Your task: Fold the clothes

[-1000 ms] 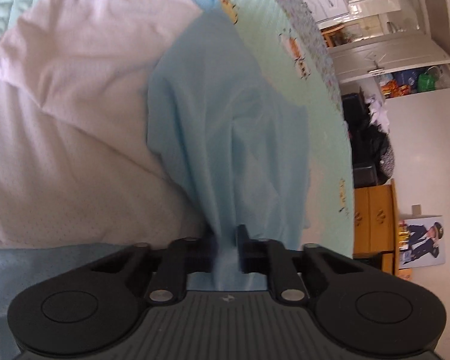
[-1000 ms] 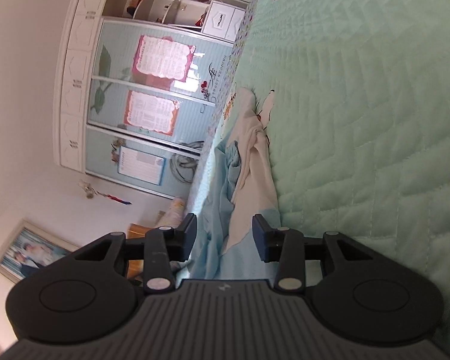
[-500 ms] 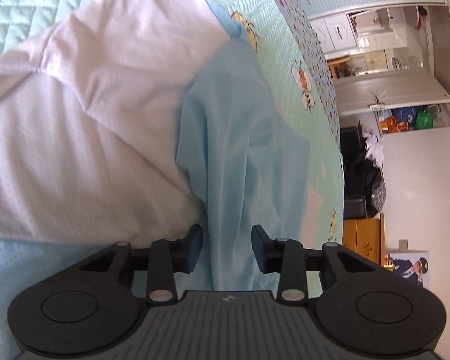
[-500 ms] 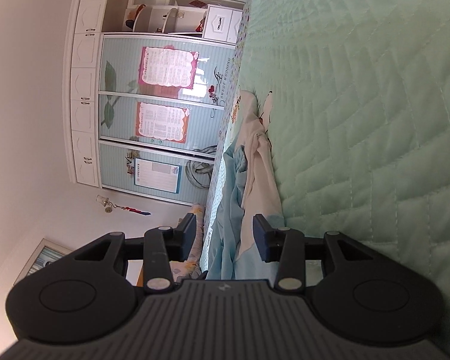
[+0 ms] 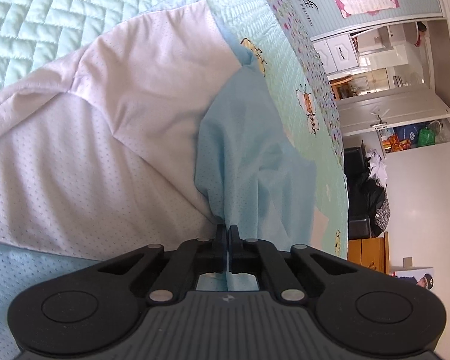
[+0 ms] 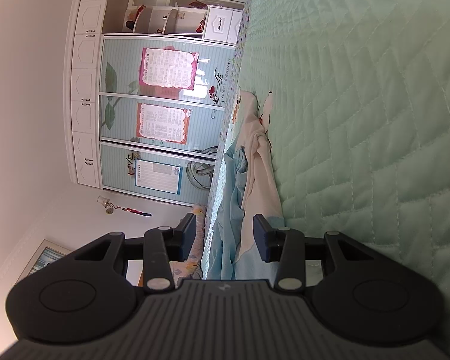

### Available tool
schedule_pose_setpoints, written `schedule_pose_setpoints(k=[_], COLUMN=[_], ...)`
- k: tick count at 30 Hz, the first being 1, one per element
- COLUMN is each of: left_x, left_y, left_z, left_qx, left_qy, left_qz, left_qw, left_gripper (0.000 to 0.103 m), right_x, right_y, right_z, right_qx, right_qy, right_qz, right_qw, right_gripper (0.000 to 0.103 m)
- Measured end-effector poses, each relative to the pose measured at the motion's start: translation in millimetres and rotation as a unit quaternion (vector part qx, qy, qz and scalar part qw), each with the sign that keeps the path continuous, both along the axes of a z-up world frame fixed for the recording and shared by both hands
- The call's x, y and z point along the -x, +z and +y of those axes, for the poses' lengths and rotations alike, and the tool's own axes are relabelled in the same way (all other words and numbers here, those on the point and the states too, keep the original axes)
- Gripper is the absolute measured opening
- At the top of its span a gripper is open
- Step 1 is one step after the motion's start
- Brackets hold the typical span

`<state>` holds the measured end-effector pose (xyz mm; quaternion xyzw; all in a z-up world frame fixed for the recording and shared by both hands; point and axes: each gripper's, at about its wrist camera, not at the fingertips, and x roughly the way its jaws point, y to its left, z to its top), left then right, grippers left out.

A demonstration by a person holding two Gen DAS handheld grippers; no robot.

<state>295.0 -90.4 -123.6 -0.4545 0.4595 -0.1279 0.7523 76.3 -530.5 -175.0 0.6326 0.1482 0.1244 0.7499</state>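
Note:
A light blue garment (image 5: pixel 249 156) with a white dotted part (image 5: pixel 105 126) lies on the green quilted bedspread (image 5: pixel 60 9). My left gripper (image 5: pixel 226 235) is shut on a raised fold of the blue fabric, which rises in creases from its fingertips. In the right wrist view the same blue (image 6: pixel 234 198) and white (image 6: pixel 262 174) cloth lies bunched along the bed's edge. My right gripper (image 6: pixel 225 231) points level along it with its jaws apart. The cloth's near end sits in line with the gap, and the pads do not press on it.
The bedspread (image 6: pixel 360 120) stretches away to the right of the cloth. The bed's edge with a bee print (image 5: pixel 309 111) drops to the floor. Beyond stand a sliding-door wardrobe (image 6: pixel 153 114), a wooden cabinet (image 5: pixel 366 255) and dark bags (image 5: pixel 372 186).
The left jaws went from nearly shut on the blue fabric to apart, then shut again on a fold of it. The left view tilted a little. The right gripper kept still.

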Motion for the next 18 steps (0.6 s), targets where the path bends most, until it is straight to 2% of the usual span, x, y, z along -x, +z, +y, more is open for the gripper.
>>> schedule_pose_setpoints(k=[6, 11, 14, 15, 17, 18], left_x=[23.1, 23.8, 25.2, 26.5, 30.1, 32.9], left_y=[16.6, 2.9, 6.2, 10.8, 21.5, 26.6], left_z=[16.8, 19.1, 18.4, 19.2, 23.3, 27.5], left_qx=[-0.045, -0.026, -0.032, -0.045, -0.087, -0.108], left_qy=[0.046, 0.006, -0.006, -0.014, -0.030, -0.034], left_qz=[-0.027, 0.003, 0.000, -0.007, -0.019, -0.021], left_qw=[0.9976, 0.9996, 0.9995, 0.9989, 0.9956, 0.9934], left_gripper=[0.000, 0.000, 0.011, 0.020, 0.027, 0.037], right_x=[1.7, 1.2, 2.0, 2.8, 4.5, 4.5], right_y=[-0.1, 1.2, 2.4, 5.1, 11.3, 17.0], right_z=[0.3, 1.6, 0.8, 0.0, -2.1, -4.2], right_qx=[-0.002, -0.001, -0.006, -0.004, 0.002, 0.012], right_qy=[0.000, -0.001, -0.002, -0.005, -0.013, -0.019], right_qz=[-0.001, -0.002, -0.002, 0.001, 0.009, 0.009], right_qw=[1.000, 1.000, 1.000, 1.000, 1.000, 1.000], right_gripper=[0.044, 0.044, 0.044, 0.045, 0.047, 0.052])
